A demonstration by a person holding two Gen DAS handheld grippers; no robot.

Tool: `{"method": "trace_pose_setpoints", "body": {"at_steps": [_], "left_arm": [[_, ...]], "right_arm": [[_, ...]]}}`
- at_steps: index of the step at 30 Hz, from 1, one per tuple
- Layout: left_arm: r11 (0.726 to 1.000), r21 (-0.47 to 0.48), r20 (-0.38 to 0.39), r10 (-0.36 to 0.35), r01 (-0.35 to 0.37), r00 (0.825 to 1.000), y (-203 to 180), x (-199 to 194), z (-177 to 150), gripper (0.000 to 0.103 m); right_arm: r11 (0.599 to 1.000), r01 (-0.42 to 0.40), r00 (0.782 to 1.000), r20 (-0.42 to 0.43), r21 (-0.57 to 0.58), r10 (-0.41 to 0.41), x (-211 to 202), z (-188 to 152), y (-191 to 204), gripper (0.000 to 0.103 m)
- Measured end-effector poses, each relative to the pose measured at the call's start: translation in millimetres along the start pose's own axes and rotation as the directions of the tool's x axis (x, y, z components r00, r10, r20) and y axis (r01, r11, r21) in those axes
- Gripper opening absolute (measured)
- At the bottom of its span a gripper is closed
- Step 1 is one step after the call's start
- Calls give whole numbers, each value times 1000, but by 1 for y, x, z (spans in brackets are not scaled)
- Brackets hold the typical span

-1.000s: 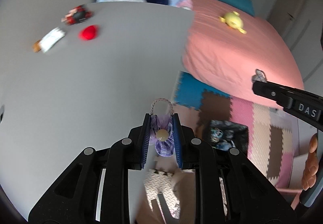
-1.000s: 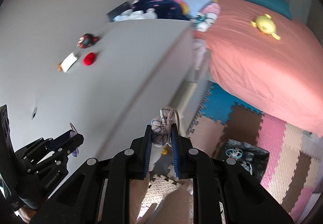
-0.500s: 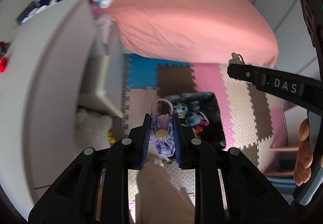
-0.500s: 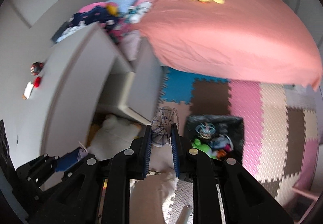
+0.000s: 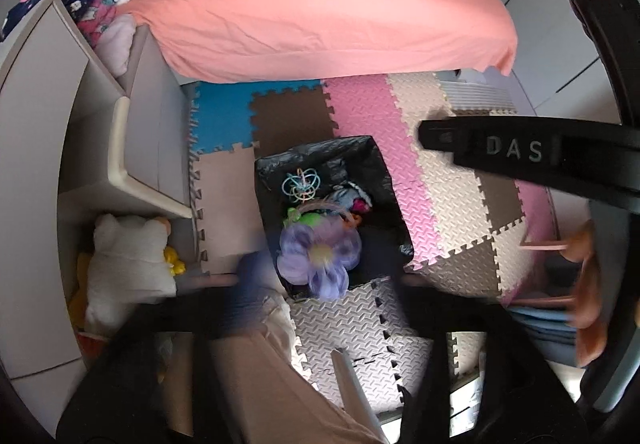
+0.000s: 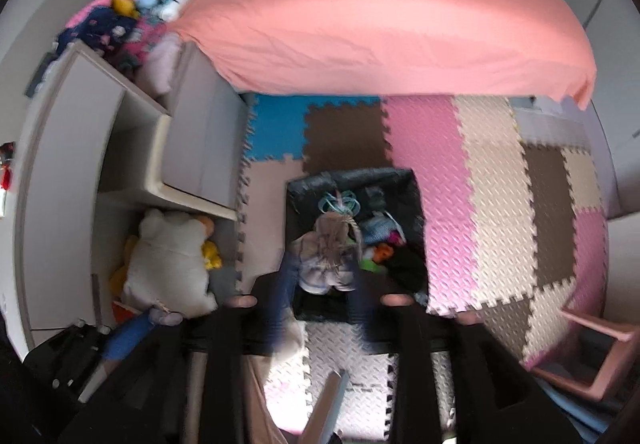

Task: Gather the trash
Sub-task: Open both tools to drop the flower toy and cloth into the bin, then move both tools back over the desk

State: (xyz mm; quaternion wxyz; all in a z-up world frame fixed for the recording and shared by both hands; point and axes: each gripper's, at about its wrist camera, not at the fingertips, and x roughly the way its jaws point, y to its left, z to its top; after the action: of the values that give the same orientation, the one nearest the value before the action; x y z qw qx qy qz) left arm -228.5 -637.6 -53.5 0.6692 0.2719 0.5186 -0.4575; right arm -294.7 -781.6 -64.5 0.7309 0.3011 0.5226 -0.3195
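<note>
While both pieces hung over the bin (image 5: 376,160), we judged them by how they would handle. The purple flower (image 5: 320,256) looked soft and very light, a thing of limp fabric petals that would squash under the pads and not break. We thought it unlikely to slip, but it might drift or catch on a finger when let go. The best hold seemed to be the firmer middle around its pale yellow centre, since a single petal would only fold away.

It was blurred, with broad lilac petals spread flat, and it sat just above the black-lined bin on the foam mat floor (image 5: 440,184). The left tool (image 5: 324,280) was smeared by motion; its blue fingers seemed to stand wide on either side, clear of the petals — so we read it as spread and holding nothing, though not with certainty.

The pale checked bundle (image 6: 328,244) looked just as soft and light, like crumpled cloth with a thin loop on top. It would be best pinched across its bulk. It lay between the fingers of the right tool (image 6: 322,284), which appeared parted a little wider than the bundle, above the bin's near side.

Inside the bin lay other bright bits — a ring of thin loops, something green and something pink.
</note>
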Motion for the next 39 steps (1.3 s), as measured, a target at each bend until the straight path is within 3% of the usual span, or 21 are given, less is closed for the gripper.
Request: {"method": "trace_pose_setpoints", "body": {"at_steps": [1, 3, 6, 13, 18, 22, 26, 32, 39], "left_arm": [[1000, -1, 24, 15, -15, 1000, -1, -1, -1, 97], [1000, 12, 27, 27, -27, 999, -3, 2, -2, 97], [1000, -17, -14, 9, -9, 1000, 3, 9, 0, 97], [999, -35, -4, -11, 11, 1000, 9, 5, -2, 97], [999, -35, 22, -18, 19, 1000, 10, -4, -2, 97], [998, -49, 36, -24, 26, 999, 17, -10, -2, 97], [997, -68, 56, -22, 26, 998, 28, -18, -1, 97], [996, -88, 106, -8, 17, 994, 53, -39, -1, 97], [991, -135, 156, 16, 6, 988, 95, -68, 1, 97]], "right_arm": [[999, -32, 999, 12, 28, 32, 1, -2, -5, 101], [997, -47, 998, -38, 54, 49, 10, -4, -10, 101], [999, -19, 1000, -10, 51, 19, 12, -6, -10, 101], [999, -20, 1000, -1, 35, 20, 10, -5, -7, 101], [998, -69, 997, 41, -13, 69, 2, -5, 3, 101], [995, -72, 988, 129, -64, 80, -8, -5, 14, 101], [991, -124, 979, 156, -53, 131, -16, -1, 18, 101], [975, -217, 960, 172, -47, 222, -28, 9, 42, 101], [969, -204, 957, 182, -138, 228, -37, 20, 104, 101]]}}
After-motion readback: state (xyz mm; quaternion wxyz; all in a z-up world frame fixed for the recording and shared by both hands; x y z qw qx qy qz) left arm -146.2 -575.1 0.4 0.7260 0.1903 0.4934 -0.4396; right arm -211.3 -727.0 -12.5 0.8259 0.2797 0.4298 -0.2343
